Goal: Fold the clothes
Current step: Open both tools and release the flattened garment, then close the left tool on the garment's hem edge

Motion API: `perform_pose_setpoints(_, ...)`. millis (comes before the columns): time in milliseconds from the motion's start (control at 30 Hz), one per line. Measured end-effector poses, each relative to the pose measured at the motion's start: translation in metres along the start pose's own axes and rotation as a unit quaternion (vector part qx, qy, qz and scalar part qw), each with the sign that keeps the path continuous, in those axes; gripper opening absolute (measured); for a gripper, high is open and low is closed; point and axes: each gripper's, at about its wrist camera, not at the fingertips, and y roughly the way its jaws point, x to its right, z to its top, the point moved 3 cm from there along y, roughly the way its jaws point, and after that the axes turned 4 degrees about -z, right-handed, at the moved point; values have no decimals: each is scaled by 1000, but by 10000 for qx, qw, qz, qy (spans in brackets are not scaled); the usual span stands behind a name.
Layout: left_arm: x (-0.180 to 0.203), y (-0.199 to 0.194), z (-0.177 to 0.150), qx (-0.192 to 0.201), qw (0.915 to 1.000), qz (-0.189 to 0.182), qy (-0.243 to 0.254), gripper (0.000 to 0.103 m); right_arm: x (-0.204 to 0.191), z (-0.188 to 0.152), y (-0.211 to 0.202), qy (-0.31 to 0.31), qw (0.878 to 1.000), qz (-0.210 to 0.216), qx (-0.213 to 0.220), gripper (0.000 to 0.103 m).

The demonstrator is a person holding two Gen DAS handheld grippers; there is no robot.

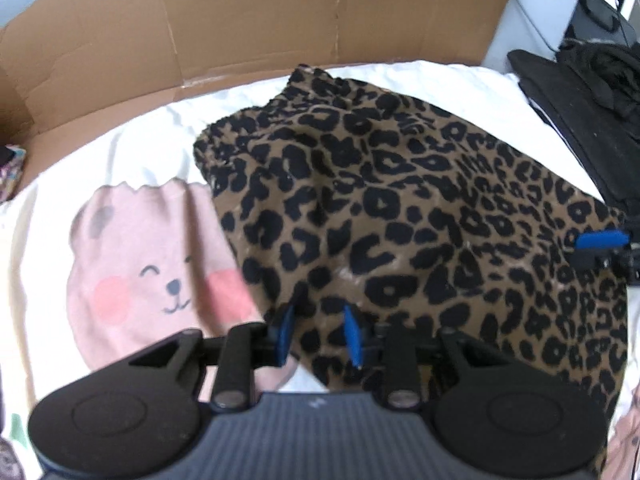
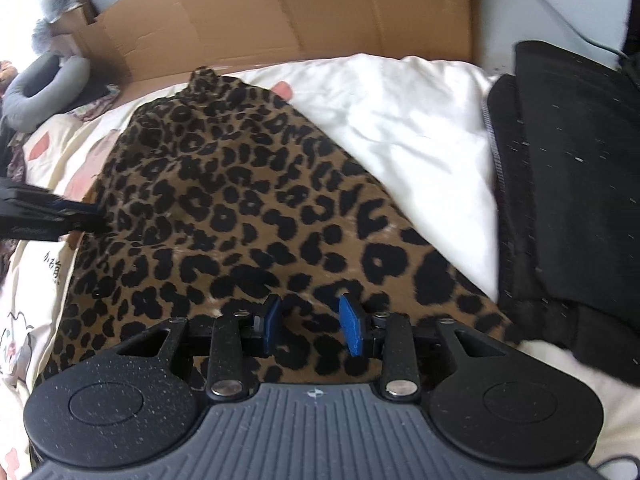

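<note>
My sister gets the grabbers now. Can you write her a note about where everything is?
Left hand-held gripper: open, over the near left edge of the leopard-print garment, gripping nothing.
Right hand-held gripper: open, over the garment's near right edge, gripping nothing.
The garment lies rumpled on the white bedding with a pink bear print; cardboard stands behind, and dark clothing sits to the right.
Done: no neat fold visible yet.
Left: probably pinch the near edge with both, smooth it, then fold.
</note>
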Motion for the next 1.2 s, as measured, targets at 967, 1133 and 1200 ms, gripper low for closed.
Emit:
perform_pose_setpoints(967, 37, -126, -127, 384, 9928, -760, -841, 42, -78, -30, -66, -226, 9961, 848, -121, 40)
perform_pose_setpoints(1133, 37, -117, -144, 215, 9920, -821, -934, 42, -89, -35, -76, -145, 9949, 976, -184, 40)
perform_pose_setpoints(1200, 43, -109, -152, 85, 9921, -851, -920, 40, -92, -34, -80, -33, 9936, 1110, -223, 40)
